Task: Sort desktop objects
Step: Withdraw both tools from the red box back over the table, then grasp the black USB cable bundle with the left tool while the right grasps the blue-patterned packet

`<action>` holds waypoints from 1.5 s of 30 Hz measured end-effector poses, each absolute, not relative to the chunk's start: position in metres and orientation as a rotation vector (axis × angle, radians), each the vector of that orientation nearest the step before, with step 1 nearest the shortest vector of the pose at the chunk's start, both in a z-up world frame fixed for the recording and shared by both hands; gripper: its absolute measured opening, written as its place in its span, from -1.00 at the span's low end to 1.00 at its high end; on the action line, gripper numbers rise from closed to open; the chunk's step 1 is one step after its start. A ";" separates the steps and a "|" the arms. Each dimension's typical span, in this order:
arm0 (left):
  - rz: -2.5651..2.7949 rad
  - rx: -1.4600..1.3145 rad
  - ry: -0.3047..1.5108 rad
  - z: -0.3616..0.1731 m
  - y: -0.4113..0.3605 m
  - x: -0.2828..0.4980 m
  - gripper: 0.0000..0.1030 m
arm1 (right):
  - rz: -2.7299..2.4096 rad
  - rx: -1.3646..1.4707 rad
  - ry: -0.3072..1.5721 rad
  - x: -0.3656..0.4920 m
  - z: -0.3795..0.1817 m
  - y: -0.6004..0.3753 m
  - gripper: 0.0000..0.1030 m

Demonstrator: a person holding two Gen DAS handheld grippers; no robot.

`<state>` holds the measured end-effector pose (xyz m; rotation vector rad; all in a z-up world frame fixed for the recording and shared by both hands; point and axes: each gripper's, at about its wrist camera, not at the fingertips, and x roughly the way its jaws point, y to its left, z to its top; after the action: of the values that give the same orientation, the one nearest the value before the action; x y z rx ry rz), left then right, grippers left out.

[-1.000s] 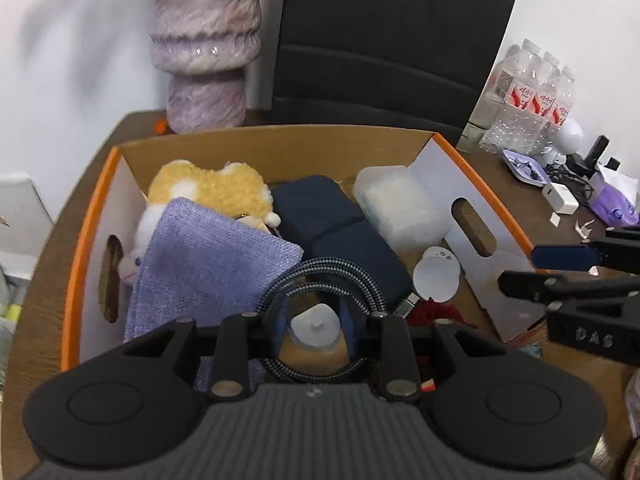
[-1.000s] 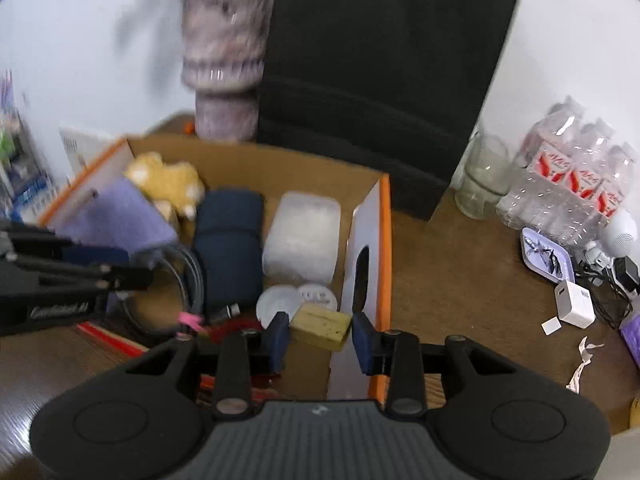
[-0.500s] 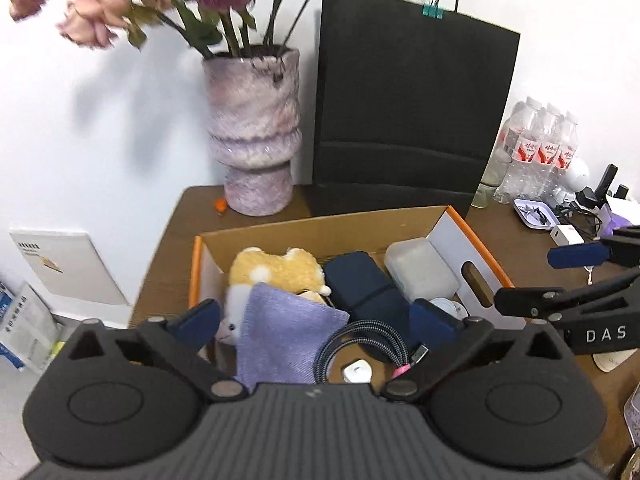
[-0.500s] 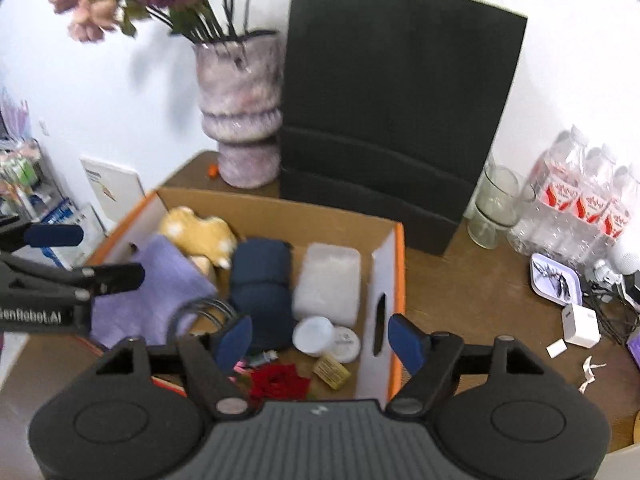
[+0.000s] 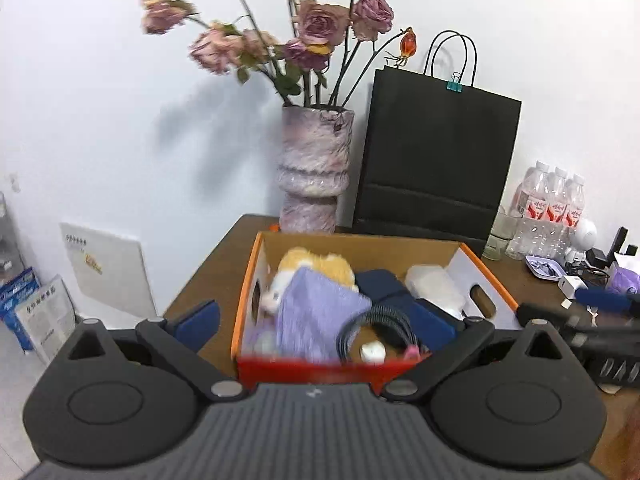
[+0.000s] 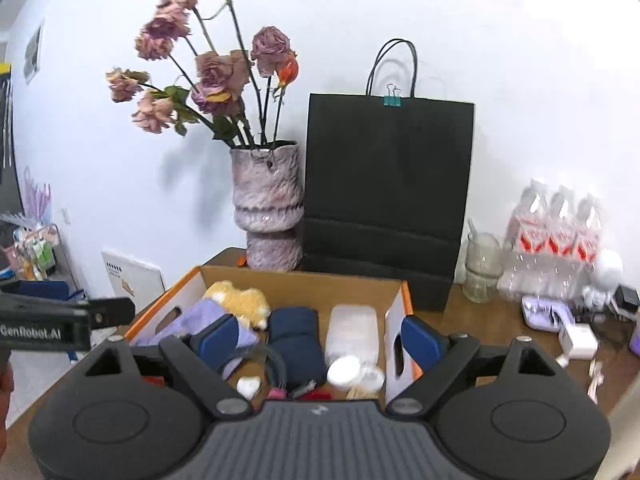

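An orange-edged cardboard box (image 5: 362,244) (image 6: 304,278) on the brown desk holds a yellow plush toy (image 5: 316,264), a purple cloth (image 5: 316,316), a dark blue pouch (image 6: 296,336), a coiled braided cable (image 5: 376,330), a white charger plug (image 5: 373,351), a clear plastic case (image 6: 352,330) and white round lids (image 6: 344,372). My left gripper (image 5: 318,320) is wide open and empty, held back above the box's near side. My right gripper (image 6: 318,338) is wide open and empty above the box's near edge.
A purple vase with dried roses (image 5: 314,168) and a black paper bag (image 6: 386,196) stand behind the box. Water bottles (image 6: 560,248), a glass (image 6: 482,268), a white adapter (image 6: 578,340) and small clutter lie on the right of the desk. A white board (image 5: 104,268) leans left of the desk.
Both grippers have opened and pulled up and back from the box. The left let go of the white plug and the right let go of the small tan block, both now lying inside.
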<state>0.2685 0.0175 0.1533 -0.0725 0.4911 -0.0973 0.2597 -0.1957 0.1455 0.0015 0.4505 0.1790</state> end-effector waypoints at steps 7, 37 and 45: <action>-0.052 -0.032 0.458 0.104 0.016 0.201 1.00 | 0.190 -0.036 0.525 0.200 0.086 -0.182 0.73; -0.128 0.025 0.635 0.044 -0.014 0.172 1.00 | -0.007 -0.097 0.606 0.241 0.030 -0.247 0.51; -0.077 0.003 0.637 0.050 0.005 0.173 1.00 | 0.177 -0.114 0.668 0.206 0.021 -0.202 -0.45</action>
<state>0.1729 0.0052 0.0496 0.0029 0.6370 -0.0766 0.2058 -0.2024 0.0206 -0.1137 0.6677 0.1772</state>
